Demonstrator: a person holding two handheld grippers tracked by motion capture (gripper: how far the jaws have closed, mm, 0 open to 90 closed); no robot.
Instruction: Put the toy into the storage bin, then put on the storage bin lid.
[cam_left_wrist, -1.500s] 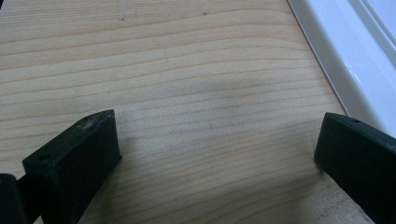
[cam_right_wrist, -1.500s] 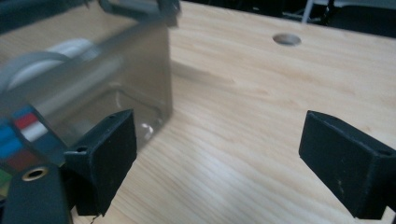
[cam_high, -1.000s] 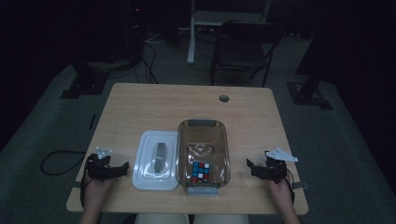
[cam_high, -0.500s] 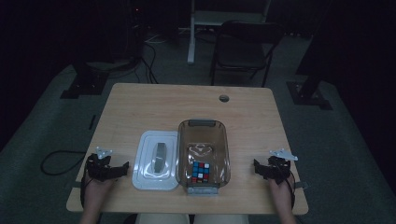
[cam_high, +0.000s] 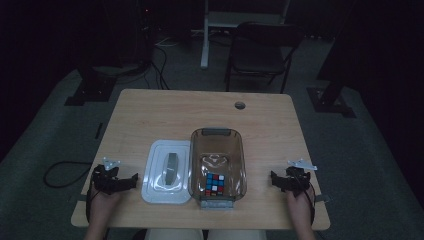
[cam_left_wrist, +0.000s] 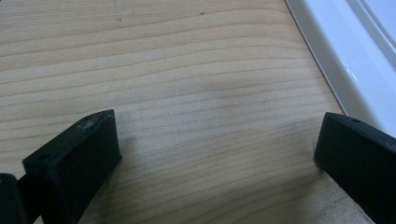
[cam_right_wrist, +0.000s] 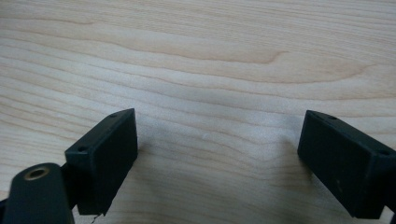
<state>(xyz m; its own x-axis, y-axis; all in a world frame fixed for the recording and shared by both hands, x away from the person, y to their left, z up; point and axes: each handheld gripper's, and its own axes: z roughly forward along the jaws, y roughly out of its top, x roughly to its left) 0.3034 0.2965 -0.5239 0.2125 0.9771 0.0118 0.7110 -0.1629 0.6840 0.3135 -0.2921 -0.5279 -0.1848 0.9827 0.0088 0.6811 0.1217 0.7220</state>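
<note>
A clear brown plastic box (cam_high: 218, 141) stands near the table's front middle, with a colourful puzzle cube (cam_high: 215, 184) inside its near end. Its white lid (cam_high: 168, 171) lies flat just left of it, and the lid's edge (cam_left_wrist: 341, 60) shows in the left gripper view. My left gripper (cam_high: 131, 181) rests on the table left of the lid, open, with only bare wood (cam_left_wrist: 210, 140) between its jaws. On the right, my right gripper (cam_high: 276, 180) rests near the table's front right, open over bare wood (cam_right_wrist: 219, 140). A hand holds each gripper.
The wooden table (cam_high: 200, 115) has a round cable hole (cam_high: 240, 105) at the back right. A dark chair (cam_high: 260, 50) and a white desk leg (cam_high: 205, 35) stand behind the table. Cables (cam_high: 65, 170) lie on the floor at the left.
My right gripper has slid a little to the right, away from the box. The left gripper, box, lid and cube have stayed put.
</note>
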